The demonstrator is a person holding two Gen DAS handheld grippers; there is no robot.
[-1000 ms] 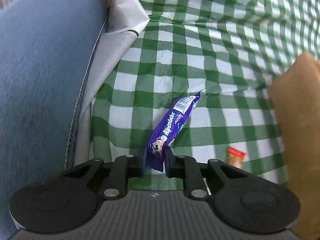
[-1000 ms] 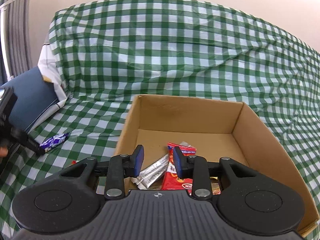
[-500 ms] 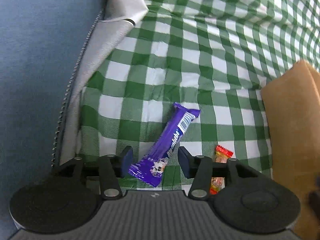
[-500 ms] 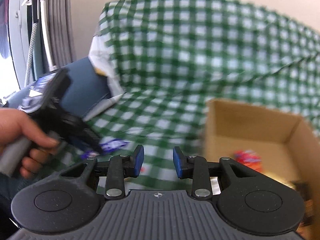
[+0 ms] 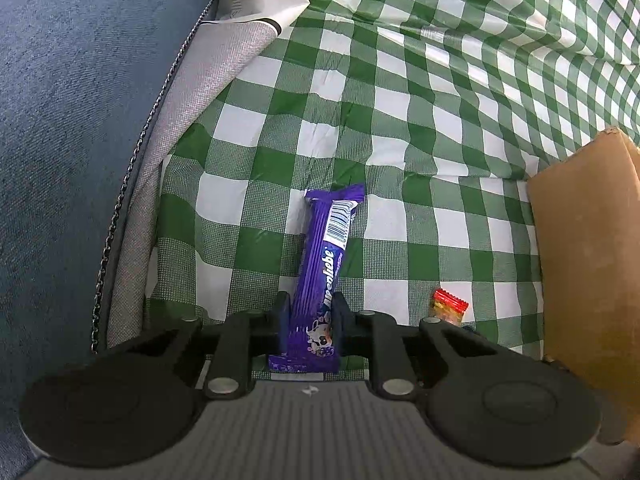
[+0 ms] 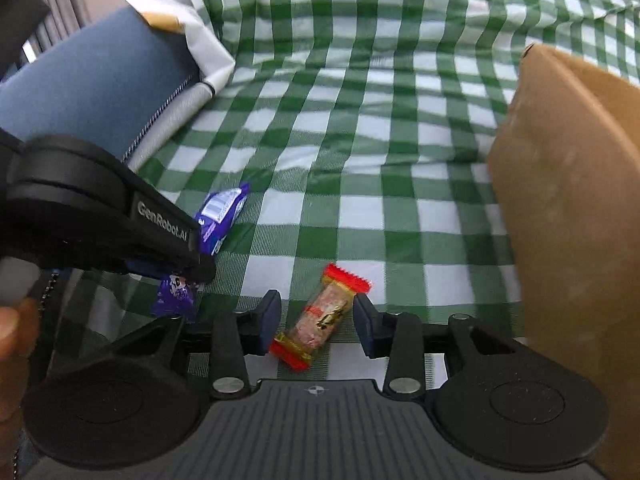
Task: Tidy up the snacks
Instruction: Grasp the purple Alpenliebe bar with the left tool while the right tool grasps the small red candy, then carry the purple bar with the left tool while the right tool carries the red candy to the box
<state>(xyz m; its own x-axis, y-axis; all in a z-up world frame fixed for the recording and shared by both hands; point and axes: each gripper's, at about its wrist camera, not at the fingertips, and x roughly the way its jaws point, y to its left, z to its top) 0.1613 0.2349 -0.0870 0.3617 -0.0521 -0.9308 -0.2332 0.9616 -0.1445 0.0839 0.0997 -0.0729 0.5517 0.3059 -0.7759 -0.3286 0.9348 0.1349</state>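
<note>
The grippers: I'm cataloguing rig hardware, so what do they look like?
Both are black plastic. Each has a ribbed grey-black body, two round housings and linkage arms with silver pivot pins. The right gripper has dark blue finger pads. The left gripper carries white "GenRobot.AI" lettering on its side.

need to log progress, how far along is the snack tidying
Done: cannot tell, since the cardboard box shows only its outer wall. In hand: the left gripper is closing on the purple bar; the right gripper is opening around the red-ended candy, not yet pinching it. Left: both snacks still lie on the checked cloth, outside the box.
</note>
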